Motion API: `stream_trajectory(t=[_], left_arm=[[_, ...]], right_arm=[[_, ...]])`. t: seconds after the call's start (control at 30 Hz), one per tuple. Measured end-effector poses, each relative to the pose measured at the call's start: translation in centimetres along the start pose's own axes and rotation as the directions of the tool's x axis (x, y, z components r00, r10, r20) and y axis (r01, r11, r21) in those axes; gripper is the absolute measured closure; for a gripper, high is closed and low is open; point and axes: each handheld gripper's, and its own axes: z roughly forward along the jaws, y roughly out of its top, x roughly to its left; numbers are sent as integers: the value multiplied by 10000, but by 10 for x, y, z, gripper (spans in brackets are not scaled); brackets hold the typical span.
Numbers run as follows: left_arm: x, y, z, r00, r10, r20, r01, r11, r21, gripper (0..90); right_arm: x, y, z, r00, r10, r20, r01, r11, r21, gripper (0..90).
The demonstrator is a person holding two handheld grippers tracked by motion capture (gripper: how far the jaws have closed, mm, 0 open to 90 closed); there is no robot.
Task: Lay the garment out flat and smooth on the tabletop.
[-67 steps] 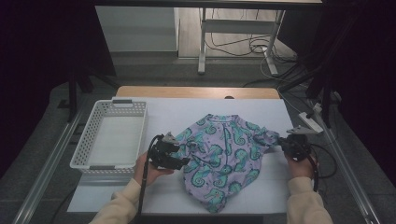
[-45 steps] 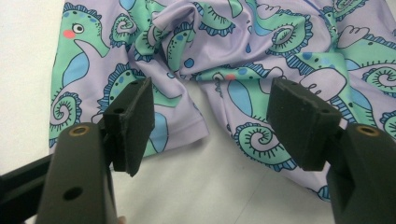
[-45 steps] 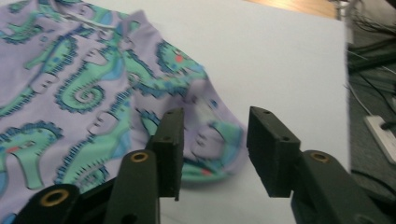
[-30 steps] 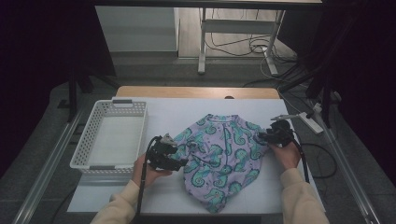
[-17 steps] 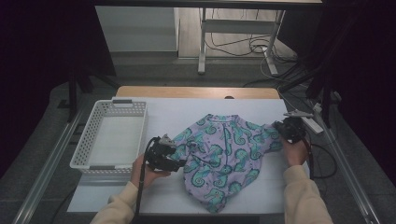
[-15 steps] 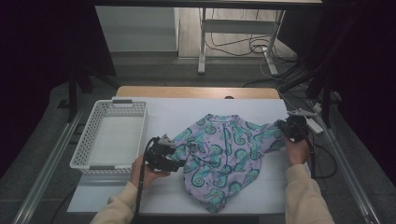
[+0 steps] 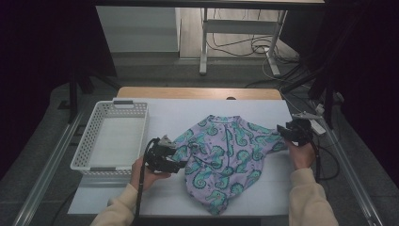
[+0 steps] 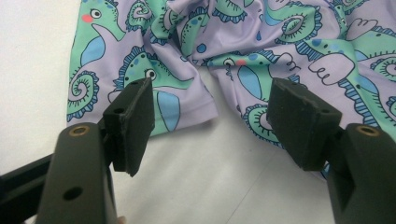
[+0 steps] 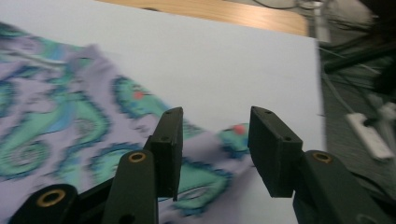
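A lilac shirt (image 7: 226,160) printed with green seahorses lies crumpled on the white table top (image 7: 188,108). My left gripper (image 7: 181,157) rests at the shirt's left sleeve, open. In the left gripper view its jaws (image 8: 212,114) straddle the sleeve hem (image 8: 187,109) without touching it. My right gripper (image 7: 282,132) hovers at the right sleeve's end. Its jaws (image 9: 215,140) have just been opening. The sleeve (image 9: 201,179) lies below them, and nothing is pinched between them.
A white mesh basket (image 7: 82,155) stands at the table's left side. Along the far side runs a wooden table edge (image 7: 197,92). A power strip (image 7: 313,120) and cables lie off the right edge, close to my right hand.
My right gripper moved right from over the shirt's shoulder to the sleeve end, and the sleeve now lies stretched out to the right. The left gripper stayed put.
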Motion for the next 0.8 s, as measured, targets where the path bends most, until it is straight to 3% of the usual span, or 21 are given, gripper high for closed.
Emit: stream_trajectory(t=[0.2, 0.4, 0.53, 0.8], left_arm=[[1, 2, 2, 10000, -28, 52, 28, 10000, -5, 326], [2, 4, 3, 10000, 37, 85, -37, 10000, 2, 326], [2, 4, 2, 10000, 16, 79, -16, 10000, -21, 326], [3, 5, 3, 10000, -42, 77, 42, 10000, -18, 326]], right_arm=[[22, 0, -12, 9921, -308, -1215, 306, 9995, -29, 547], [40, -4, -15, 9778, -581, -2015, 596, 9982, 16, 534], [53, -8, -16, 9698, -929, -2256, 994, 9949, 175, 528], [74, -13, -25, 9497, -1441, -2781, 1496, 9887, -14, 518]])
